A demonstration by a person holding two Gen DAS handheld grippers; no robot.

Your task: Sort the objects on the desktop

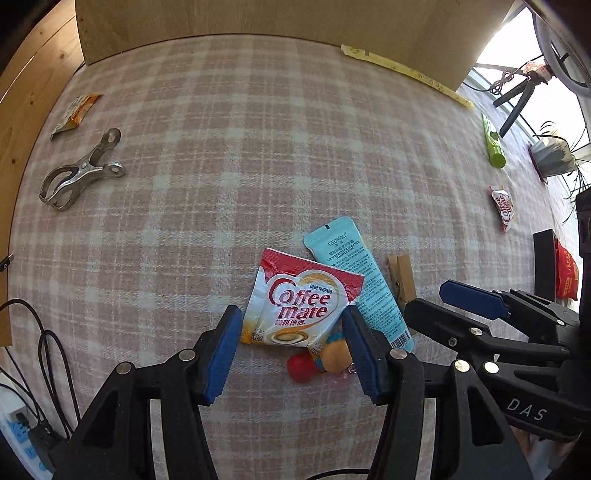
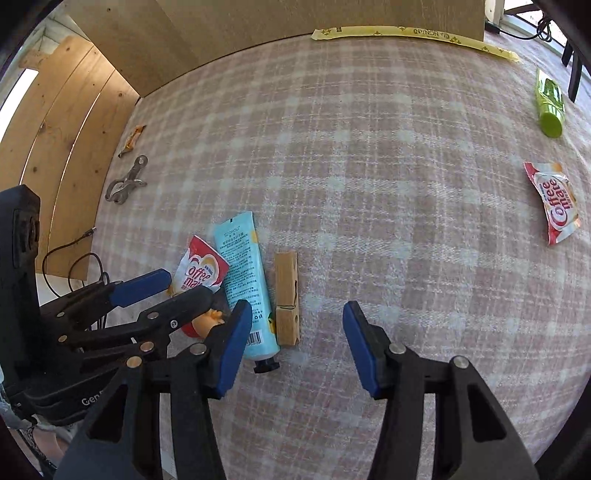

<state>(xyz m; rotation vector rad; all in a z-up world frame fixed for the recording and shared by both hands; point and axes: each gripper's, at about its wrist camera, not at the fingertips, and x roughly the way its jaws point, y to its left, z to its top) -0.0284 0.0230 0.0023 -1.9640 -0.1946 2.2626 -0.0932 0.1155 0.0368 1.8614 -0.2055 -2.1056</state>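
My left gripper (image 1: 291,354) is open and points down at a red-and-white Coffee mate sachet (image 1: 299,302); its blue pads stand either side of the sachet's near end without pressing it. A small red-and-yellow toy (image 1: 317,360) lies under that end. A teal hand-cream tube (image 1: 362,288) lies right of the sachet, partly under it. Beside the tube lies a wooden clothespin (image 2: 286,295). My right gripper (image 2: 295,347) is open just short of the clothespin, with its left pad over the tube (image 2: 245,280). The left gripper (image 2: 188,284) shows at the left of the right wrist view.
On the checked cloth (image 1: 258,147) lie a metal clip (image 1: 79,171), an orange sachet (image 1: 75,112), a green tube (image 2: 550,103), a second Coffee mate sachet (image 2: 556,203) and a yellow strip (image 2: 406,35). Wooden boards (image 1: 258,22) bound the back and left. A power strip (image 1: 14,432) with cables sits lower left.
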